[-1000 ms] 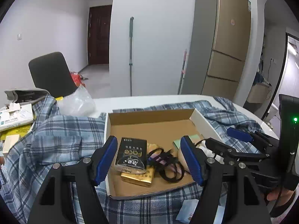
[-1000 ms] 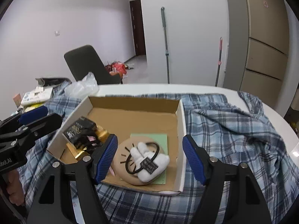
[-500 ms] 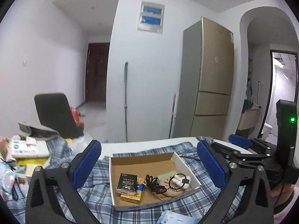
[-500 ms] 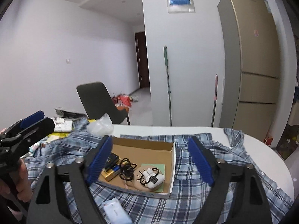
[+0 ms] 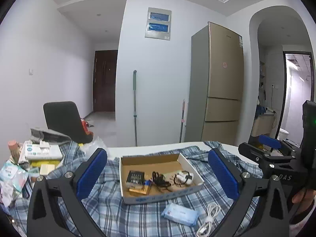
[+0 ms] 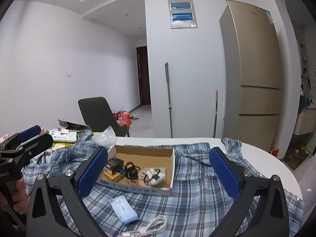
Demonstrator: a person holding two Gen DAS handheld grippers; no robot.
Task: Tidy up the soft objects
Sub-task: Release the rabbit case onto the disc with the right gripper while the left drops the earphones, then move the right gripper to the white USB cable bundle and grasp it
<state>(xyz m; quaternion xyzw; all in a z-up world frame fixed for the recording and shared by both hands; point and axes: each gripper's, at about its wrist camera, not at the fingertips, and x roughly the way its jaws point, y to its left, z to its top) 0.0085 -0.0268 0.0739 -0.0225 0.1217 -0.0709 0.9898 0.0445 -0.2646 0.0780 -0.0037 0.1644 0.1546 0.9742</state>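
While both grippers, left gripper (image 5: 158, 169) and right gripper (image 6: 159, 169), gape empty, only the left view shows the bathroom doorway (image 5: 298, 94).

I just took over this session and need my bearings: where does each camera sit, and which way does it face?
Left wrist: on the left gripper, looking across the cardboard box on the plaid shirt toward the fridge; its open jaws show, with the right gripper at the right edge.
Right wrist: on the right gripper, facing the same way; its open jaws show, with the left gripper at the left edge.
Shared: box, shirt, tissue pack, white cable, chair, fridge.
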